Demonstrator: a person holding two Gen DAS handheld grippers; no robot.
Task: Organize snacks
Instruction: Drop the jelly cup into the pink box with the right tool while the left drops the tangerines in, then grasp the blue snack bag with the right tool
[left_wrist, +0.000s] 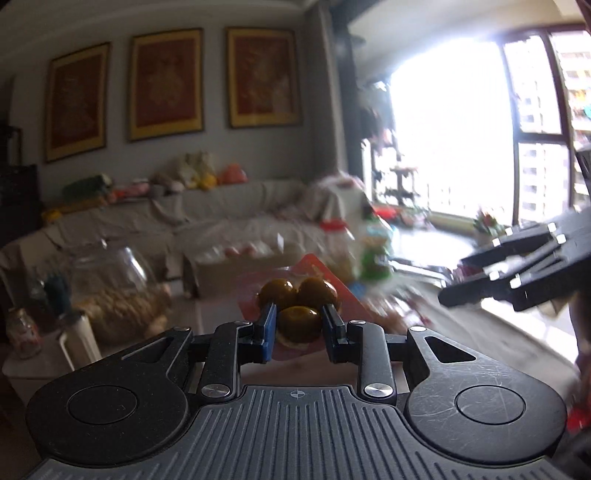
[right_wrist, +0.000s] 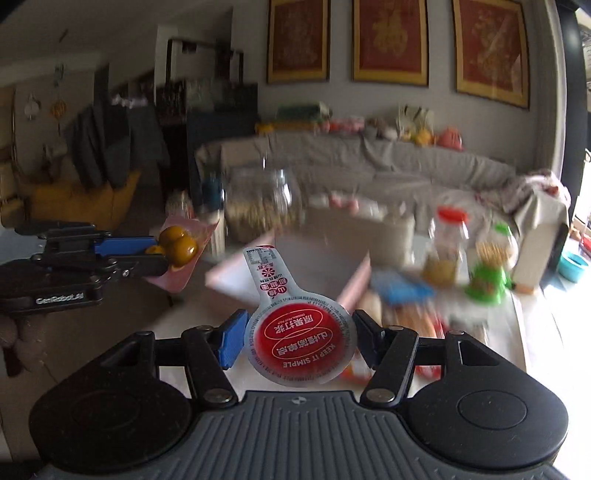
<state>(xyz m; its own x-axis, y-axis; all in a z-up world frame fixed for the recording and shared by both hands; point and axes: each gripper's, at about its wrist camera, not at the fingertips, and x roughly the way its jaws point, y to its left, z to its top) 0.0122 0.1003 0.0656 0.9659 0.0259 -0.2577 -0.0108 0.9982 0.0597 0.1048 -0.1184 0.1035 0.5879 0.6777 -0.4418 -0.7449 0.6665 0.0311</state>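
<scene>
Left gripper (left_wrist: 298, 328) clamped on a clear pack of brown eggs (left_wrist: 298, 301); right gripper (right_wrist: 298, 339) clamped on a red-lidded jelly cup (right_wrist: 301, 341); blurred glass jar (right_wrist: 264, 205) far behind.

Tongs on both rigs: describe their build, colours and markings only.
The left tongs and right tongs match: black linkage bars with silver bolts, one finger padded blue and one dark, on a ribbed grey base between two round black housings. In the right wrist view, white "GenRobot.AI" lettering shows on the left unit's side. No cables or sleeves show.
</scene>
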